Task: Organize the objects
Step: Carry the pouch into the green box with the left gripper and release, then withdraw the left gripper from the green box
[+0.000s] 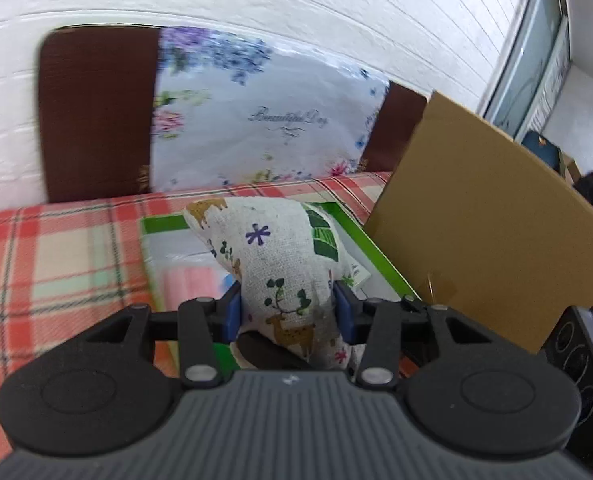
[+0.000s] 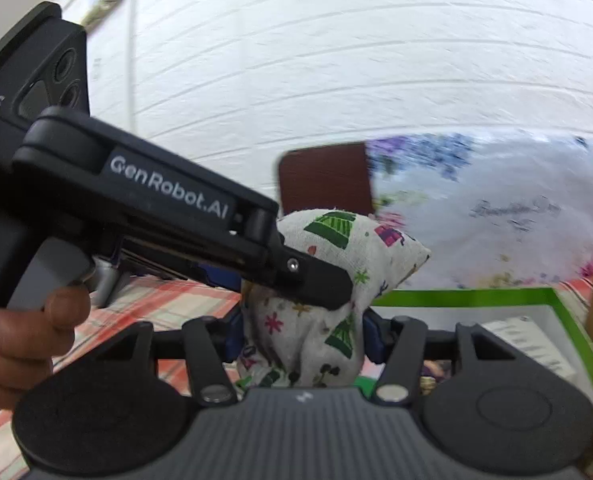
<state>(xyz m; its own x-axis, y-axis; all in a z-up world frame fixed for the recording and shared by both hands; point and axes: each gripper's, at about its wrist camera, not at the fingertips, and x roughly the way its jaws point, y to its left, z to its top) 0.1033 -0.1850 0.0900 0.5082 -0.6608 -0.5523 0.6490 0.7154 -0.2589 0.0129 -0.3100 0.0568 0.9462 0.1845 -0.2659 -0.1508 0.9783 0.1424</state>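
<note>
A white fabric pouch point(image 1: 272, 248) printed with deer, leaves and stars hangs above a green-rimmed box point(image 1: 360, 236). My left gripper point(image 1: 288, 312) is shut on its lower part, and the blue pads squeeze the cloth on both sides. In the right wrist view the same pouch point(image 2: 336, 248) is pinched between the pads of my right gripper point(image 2: 302, 336). The left gripper's black finger point(image 2: 316, 280) presses on the pouch from the left, just above. A person's hand point(image 2: 24, 328) holds that gripper's handle.
The green-rimmed box point(image 2: 536, 294) lies on a red plaid cloth point(image 1: 56, 260) and holds packets. A tall cardboard panel point(image 1: 476, 232) stands close on the right. Behind are a floral pillow point(image 1: 264, 120), a brown headboard point(image 1: 96, 112) and a white brick wall.
</note>
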